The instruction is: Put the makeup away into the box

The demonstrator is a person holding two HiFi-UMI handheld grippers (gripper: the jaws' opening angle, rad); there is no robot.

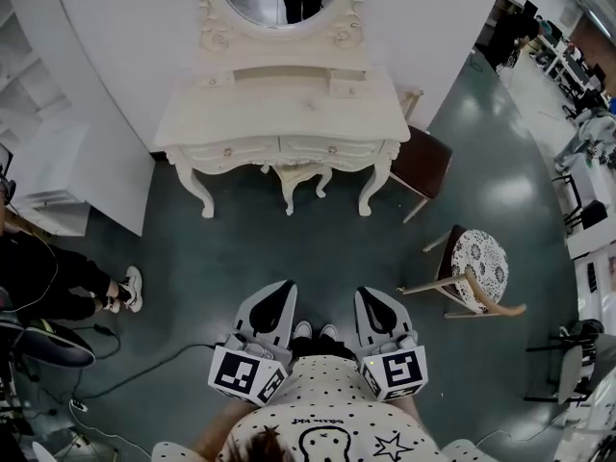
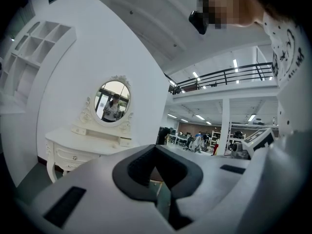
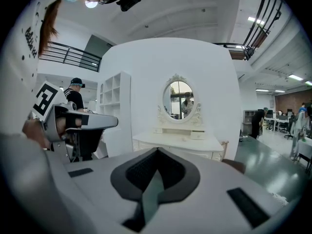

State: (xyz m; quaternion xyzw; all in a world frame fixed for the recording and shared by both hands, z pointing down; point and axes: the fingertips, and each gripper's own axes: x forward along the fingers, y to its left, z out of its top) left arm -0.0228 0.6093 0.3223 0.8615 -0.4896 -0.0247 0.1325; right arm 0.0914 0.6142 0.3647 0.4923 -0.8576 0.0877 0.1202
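White-painted dressing table stood well ahead of the person, across bare floor. No makeup and no box could be made out on its top or anywhere else in the three views. The left gripper and the right gripper were held close to the body, each with its jaws closed together on nothing.

Likely hazards on the approach:
- A cable trailing over the floor to the person's left could catch a foot.
- The patterned chair to the right could snag the right gripper.
- Closed jaws would push an item away rather than take it.

Only the head view showed the table top from above — and the cable. The two gripper views showed the mirror face-on and the table's front, but little of its top.
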